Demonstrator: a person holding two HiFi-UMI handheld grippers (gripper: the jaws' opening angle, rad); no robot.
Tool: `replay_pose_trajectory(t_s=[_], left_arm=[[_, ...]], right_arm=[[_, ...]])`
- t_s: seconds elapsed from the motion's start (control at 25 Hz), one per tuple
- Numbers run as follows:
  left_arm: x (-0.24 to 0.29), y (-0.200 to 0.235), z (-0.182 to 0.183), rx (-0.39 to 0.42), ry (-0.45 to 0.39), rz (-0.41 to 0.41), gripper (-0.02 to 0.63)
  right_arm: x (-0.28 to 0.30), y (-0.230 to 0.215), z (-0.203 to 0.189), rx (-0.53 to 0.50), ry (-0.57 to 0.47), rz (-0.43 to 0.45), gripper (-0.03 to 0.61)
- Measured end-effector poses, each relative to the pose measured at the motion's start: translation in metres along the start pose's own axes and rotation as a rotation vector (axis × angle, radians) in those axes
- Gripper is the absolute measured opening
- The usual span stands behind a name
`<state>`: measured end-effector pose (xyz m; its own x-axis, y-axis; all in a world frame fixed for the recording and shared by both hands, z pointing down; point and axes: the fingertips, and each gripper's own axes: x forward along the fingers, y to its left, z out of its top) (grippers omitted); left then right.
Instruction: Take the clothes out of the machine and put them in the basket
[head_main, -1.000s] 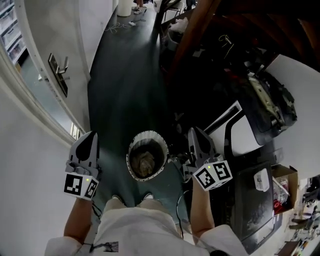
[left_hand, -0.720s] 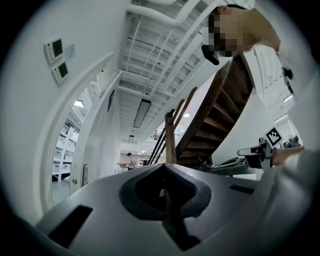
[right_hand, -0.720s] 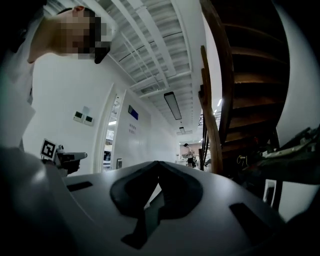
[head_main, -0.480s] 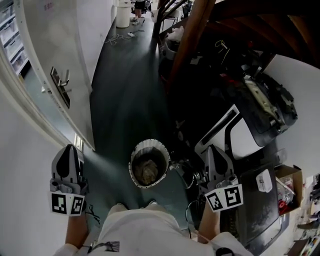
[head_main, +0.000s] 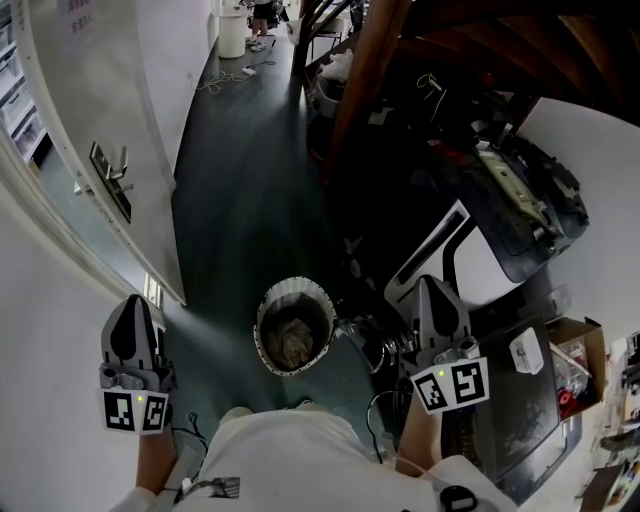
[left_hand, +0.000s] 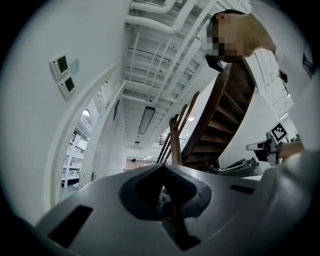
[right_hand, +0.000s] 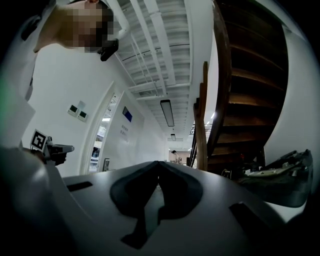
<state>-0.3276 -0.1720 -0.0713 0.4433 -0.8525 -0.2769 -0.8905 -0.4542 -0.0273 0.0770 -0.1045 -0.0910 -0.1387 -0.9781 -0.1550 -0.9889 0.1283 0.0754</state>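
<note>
**A:** How do the tools stand?

**B:** The left tool (head_main: 131, 308) has its jaws pressed together with nothing between them. The right tool (head_main: 435, 290) is the same, closed and empty. Each is clear of everything around it.

**A:** And the clothes?

**B:** A pale, crumpled heap of clothes (head_main: 290, 336) lies inside the basket (head_main: 266, 302). The basket stands on the floor (head_main: 240, 200) between the two tools, just ahead of the person's feet.

**A:** Anything left in the machine?

**B:** I can't tell. The white and black unit (head_main: 490, 272) beside the right tool may be the machine, but its inside doesn't show.

**A:** How would such a load handle?

**B:** I'd judge it soft and limp, and light unless it's damp. It isn't fragile or slippery, but it will sag, drape and trail from wherever it's held. One piece may drag another along with it.

**A:** Where should the tool take hold?

**B:** On a raised fold or a bunched ridge near the top of a heap, pinching through several layers. A single thin edge could slip out of the jaws. Lift it high enough that the hanging part clears the basket rim.
</note>
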Motion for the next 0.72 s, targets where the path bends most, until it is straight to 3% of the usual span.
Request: replay_pose_trajectory(t_s=[0.72], left_arm=[[-0.002,-0.011,-0.002,-0.010,0.002,-0.017,0.014]], right_arm=[[0.005,0.016,-0.017,0.022,0.024,0.029,0.014]])
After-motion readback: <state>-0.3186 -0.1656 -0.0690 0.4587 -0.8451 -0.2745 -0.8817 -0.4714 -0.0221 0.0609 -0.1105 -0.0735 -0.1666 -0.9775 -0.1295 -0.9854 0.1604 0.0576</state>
